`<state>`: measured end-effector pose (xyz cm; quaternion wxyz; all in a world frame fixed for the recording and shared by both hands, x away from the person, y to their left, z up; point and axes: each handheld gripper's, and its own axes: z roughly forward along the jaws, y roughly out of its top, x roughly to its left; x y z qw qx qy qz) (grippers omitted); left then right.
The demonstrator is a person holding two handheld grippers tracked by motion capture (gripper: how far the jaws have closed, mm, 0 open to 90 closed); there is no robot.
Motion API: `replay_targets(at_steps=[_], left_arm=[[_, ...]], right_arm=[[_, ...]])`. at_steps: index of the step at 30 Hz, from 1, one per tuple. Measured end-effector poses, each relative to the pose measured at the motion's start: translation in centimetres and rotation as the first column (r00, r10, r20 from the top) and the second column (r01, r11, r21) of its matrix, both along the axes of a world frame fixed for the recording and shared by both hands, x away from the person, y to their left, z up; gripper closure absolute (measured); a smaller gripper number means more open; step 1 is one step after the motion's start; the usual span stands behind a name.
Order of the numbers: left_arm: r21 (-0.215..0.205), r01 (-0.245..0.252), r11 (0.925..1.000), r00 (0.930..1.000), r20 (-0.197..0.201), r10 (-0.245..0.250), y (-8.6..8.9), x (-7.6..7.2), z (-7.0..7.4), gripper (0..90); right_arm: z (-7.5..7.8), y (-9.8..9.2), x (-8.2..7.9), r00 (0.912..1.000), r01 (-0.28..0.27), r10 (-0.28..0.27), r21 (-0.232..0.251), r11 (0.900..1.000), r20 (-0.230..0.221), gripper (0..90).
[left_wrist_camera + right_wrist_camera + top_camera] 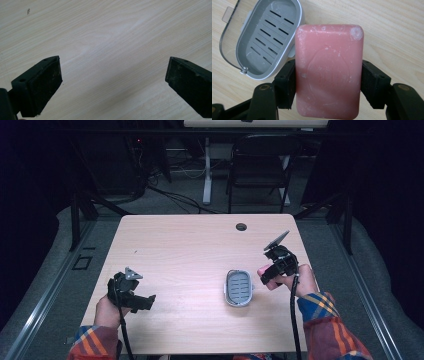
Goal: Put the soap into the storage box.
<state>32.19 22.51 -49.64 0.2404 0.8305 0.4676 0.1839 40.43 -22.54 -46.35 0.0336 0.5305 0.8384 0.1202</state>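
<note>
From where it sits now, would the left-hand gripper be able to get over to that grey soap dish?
Probably yes. The left gripper has open jaws with nothing between them, and bare table lies between it and the soap dish. The right gripper, shut on the pink soap, sits on the dish's far side.

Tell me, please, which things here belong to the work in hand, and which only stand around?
Belong to the work:
- pink soap bar, clamped in the right gripper
- grey soap dish, open and empty, on the table
- left gripper, open over bare wood

Only standing around:
- folding chair behind the table
- white desk leg
- cables on the floor
</note>
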Motion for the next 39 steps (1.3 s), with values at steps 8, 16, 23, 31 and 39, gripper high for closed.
replay_targets(at_steps=[8, 16, 23, 31, 39], left_arm=[[0.002, 0.002, 1.0000, 1.0000, -0.002, -0.002, 0.0, 0.0, 0.0, 0.6], [0.004, 0.002, 1.0000, 1.0000, -0.002, -0.002, -0.1, 0.0, 0.0, 0.7], [0.007, 0.006, 1.0000, 1.0000, -0.002, -0.006, -0.1, 0.0, 0.0, 0.7], [0.008, 0.007, 0.9999, 1.0000, -0.002, -0.007, -0.1, 0.0, 0.0, 0.7], [0.008, 0.008, 0.9999, 1.0000, -0.002, -0.008, -0.1, 0.0, 0.0, 0.7]], right_arm=[[0.7, 0.6, 0.2, 0.9998, -0.021, 0.021, -0.005, 1.000, 0.000, 36.5], [1.2, 1.3, 0.2, 0.9996, -0.028, 0.028, -0.001, 1.000, 0.007, 36.6], [1.5, 2.0, 0.3, 0.9989, -0.046, 0.046, -0.006, 0.999, 0.009, 36.5], [1.4, 2.7, 0.3, 0.9979, -0.064, 0.064, -0.005, 0.998, 0.006, 36.6], [1.5, 3.8, 0.4, 0.9973, -0.073, 0.073, -0.006, 0.997, 0.006, 36.6]])
